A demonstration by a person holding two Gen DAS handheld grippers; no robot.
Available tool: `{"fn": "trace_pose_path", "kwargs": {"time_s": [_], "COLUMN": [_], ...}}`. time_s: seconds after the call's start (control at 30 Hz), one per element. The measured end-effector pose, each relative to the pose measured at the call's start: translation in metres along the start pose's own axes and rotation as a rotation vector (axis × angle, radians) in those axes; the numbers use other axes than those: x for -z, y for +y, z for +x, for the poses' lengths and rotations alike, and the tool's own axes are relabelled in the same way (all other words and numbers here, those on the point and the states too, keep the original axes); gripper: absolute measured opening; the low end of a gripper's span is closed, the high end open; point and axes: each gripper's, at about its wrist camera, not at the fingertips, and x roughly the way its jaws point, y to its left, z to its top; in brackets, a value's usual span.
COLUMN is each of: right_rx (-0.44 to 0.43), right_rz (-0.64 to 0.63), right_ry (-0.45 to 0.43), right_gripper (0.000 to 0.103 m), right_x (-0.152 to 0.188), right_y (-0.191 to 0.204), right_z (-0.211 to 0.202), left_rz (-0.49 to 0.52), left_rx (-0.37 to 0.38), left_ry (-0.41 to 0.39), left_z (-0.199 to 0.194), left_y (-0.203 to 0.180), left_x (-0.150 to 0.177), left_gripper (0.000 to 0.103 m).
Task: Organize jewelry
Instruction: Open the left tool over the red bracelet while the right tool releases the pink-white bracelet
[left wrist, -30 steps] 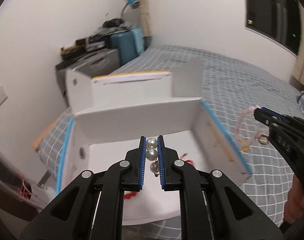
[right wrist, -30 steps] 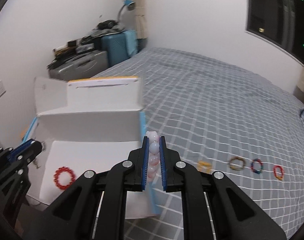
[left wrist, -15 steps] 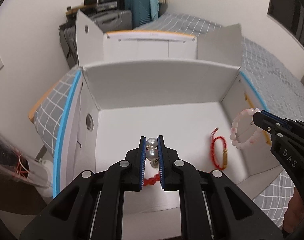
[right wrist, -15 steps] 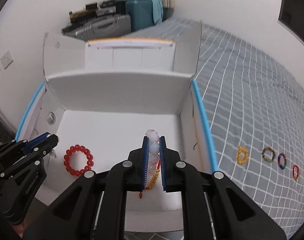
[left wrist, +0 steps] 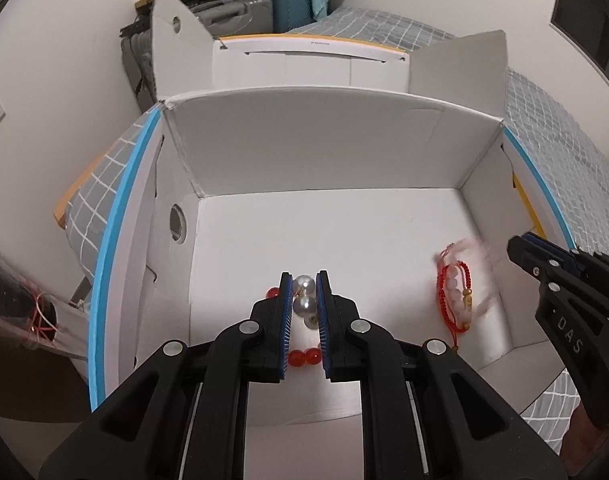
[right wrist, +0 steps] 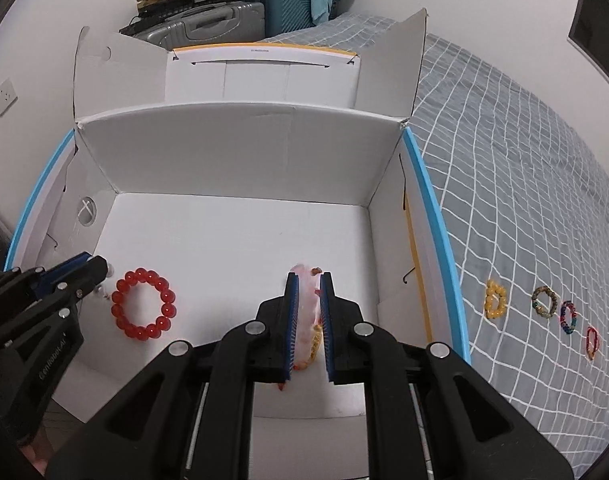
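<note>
An open white cardboard box (left wrist: 328, 152) (right wrist: 240, 152) stands on the bed. My left gripper (left wrist: 304, 280) is shut on a pearl earring (left wrist: 303, 294) low over the box floor, above a red bead bracelet (right wrist: 143, 309) (left wrist: 304, 357). My right gripper (right wrist: 308, 280) has parted slightly; the pink bead bracelet (right wrist: 307, 304) is blurred between its pads. In the left wrist view the pink bracelet (left wrist: 470, 272) is blurred beside a red cord bracelet (left wrist: 456, 296) on the box floor, away from the right gripper (left wrist: 522, 246).
Several small bead bracelets (right wrist: 495, 300) (right wrist: 543, 301) (right wrist: 568, 317) lie in a row on the grey checked bedspread (right wrist: 524, 160) right of the box. Suitcases (right wrist: 292, 0) and clutter stand against the wall behind. The box flaps stand upright.
Both grippers have dropped lower into the box. The right gripper has opened a little and the pink bracelet has left it, falling next to the red cord bracelet. The left still holds the earring.
</note>
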Motion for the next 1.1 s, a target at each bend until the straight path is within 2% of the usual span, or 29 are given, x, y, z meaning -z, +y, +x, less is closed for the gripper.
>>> {"fn": "trace_pose_path", "kwargs": {"time_s": [0.03,0.07,0.1,0.13,0.17,0.23,0.27,0.33,0.43,0.73,0.87,1.1], "right_rx": [-0.005,-0.01,-0.013,-0.016,-0.02,-0.027,-0.029,-0.03,-0.021,-0.004,0.009,0.048], "right_rz": [-0.004,-0.008,-0.009,-0.008,-0.006,0.002,0.007,0.007,0.005,0.02,0.04,0.064], "right_ry": [0.004,0.007,0.007,0.003,-0.001,-0.012,-0.021,-0.028,-0.036,-0.058,-0.077,-0.116], "right_gripper": [0.017,0.029,0.035,0.047,0.057,0.072,0.078,0.083,0.086,0.092,0.095,0.095], "right_x": [0.0,0.001,0.002,0.003,0.004,0.004,0.005,0.004,0.003,0.01,0.015,0.023], "right_y": [0.001,0.002,0.002,0.002,0.001,0.0,-0.002,-0.002,-0.003,-0.012,-0.027,-0.062], "right_z": [0.0,0.0,0.0,-0.001,-0.003,-0.006,-0.009,-0.012,-0.016,-0.024,-0.033,-0.053], "left_rz": [0.002,0.0,-0.01,-0.022,-0.029,-0.027,-0.026,-0.032,-0.035,-0.038,-0.026,0.002], "left_rx": [-0.011,-0.014,-0.016,-0.02,-0.027,-0.049,-0.052,-0.05,-0.052,-0.064,-0.052,-0.017], "left_ry": [0.001,0.0,0.0,-0.004,-0.016,-0.025,-0.027,-0.033,-0.041,-0.068,-0.083,-0.118], "left_z": [0.001,0.001,0.001,0.0,-0.002,-0.004,-0.005,-0.007,-0.01,-0.019,-0.024,-0.039], "left_y": [0.0,0.001,0.002,0.003,0.004,0.003,0.003,0.005,0.005,0.0,-0.013,-0.044], "left_x": [0.0,0.0,0.001,0.001,0.002,0.003,0.002,0.001,0.001,0.003,0.003,0.002], "left_gripper": [0.022,0.03,0.05,0.064,0.066,0.077,0.08,0.088,0.092,0.094,0.095,0.097]}}
